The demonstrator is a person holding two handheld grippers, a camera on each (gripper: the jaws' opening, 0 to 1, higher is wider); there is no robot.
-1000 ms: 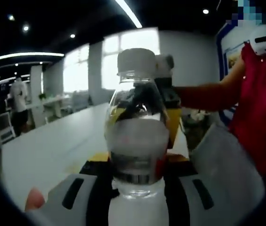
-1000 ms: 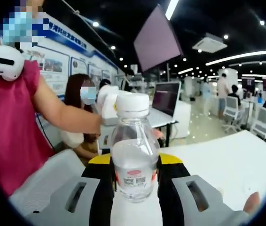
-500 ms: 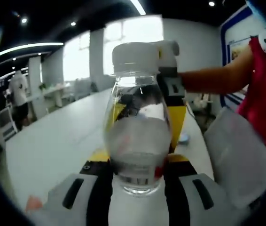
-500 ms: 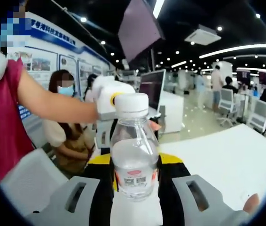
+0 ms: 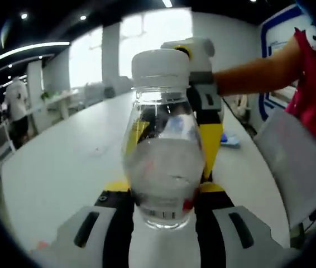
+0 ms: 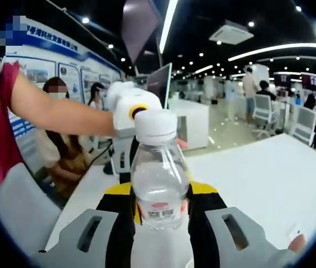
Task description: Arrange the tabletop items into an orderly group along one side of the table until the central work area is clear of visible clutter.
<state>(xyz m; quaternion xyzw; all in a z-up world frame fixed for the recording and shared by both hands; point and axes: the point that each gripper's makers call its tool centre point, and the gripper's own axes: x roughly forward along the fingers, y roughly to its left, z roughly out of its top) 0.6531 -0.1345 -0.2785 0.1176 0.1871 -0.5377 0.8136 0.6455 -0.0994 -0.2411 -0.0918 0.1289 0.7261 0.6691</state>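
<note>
A clear water bottle [image 5: 163,167] is gripped in the left claw [image 5: 163,215]; another water bottle [image 6: 159,178] in the right claw [image 6: 159,215]. Both are held above the surface [image 5: 63,167]; placement is judged pending.

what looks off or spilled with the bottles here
Nothing stands out. The left gripper holds a capped water bottle upright between its jaws, and the right gripper holds another capped bottle the same way. Both caps are on, with no drips showing on the white table.
</note>
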